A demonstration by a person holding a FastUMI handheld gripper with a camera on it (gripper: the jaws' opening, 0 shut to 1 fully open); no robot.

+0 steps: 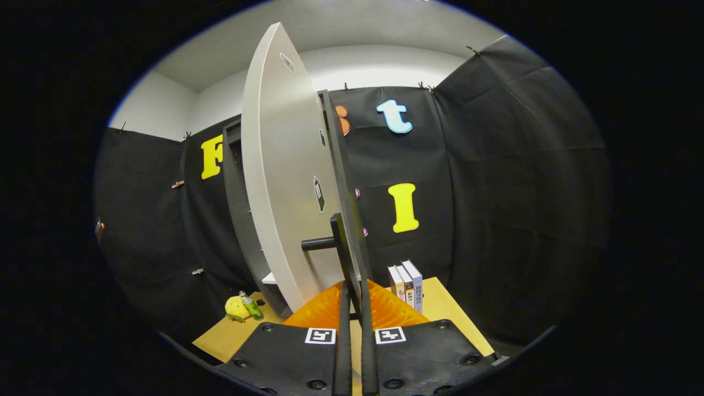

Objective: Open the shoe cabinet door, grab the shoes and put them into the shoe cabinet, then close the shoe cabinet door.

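Fingers stand nearly pressed together, pinching the thin dark handle of the shoe cabinet door between them. Well off to their left, on the table, lie a yellow plush toy and a small green bottle, touching each other. Ahead and left of the fingers stands the dark shoe cabinet, its pale door swung open edge-on toward the camera. Just beyond the fingers lies something orange and ribbed; what it is, I cannot tell. Right of them, three books stand upright on the table.
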